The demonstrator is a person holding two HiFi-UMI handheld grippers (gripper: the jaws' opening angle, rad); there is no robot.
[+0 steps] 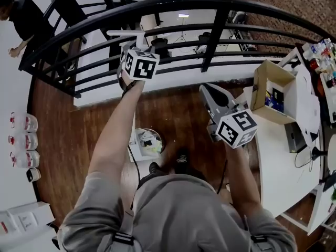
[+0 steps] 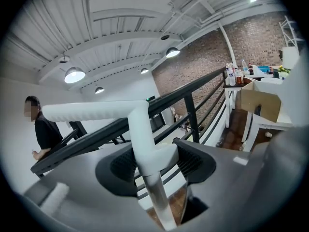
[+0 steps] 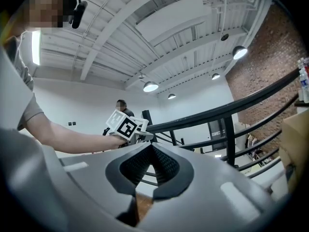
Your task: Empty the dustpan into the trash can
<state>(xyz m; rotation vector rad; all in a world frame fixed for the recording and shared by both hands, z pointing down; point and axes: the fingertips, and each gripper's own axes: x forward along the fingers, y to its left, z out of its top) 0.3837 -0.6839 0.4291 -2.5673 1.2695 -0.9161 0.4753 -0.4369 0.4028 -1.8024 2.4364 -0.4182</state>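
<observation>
Head view: your left gripper (image 1: 137,42) is up by the black railing (image 1: 220,4) with the white dustpan handle (image 1: 125,34) in it. The pan itself cannot be made out. The trash can (image 1: 150,141) stands on the wooden floor below your left forearm. Your right gripper (image 1: 209,92) hovers well apart from the left, near the bench (image 1: 273,156).

Left gripper view: your fingers (image 2: 195,162) are clamped, partway open, on the T-shaped handle, and its tube runs down between them.

Right gripper view: your fingers (image 3: 166,167) meet at the tips and hold nothing.
</observation>
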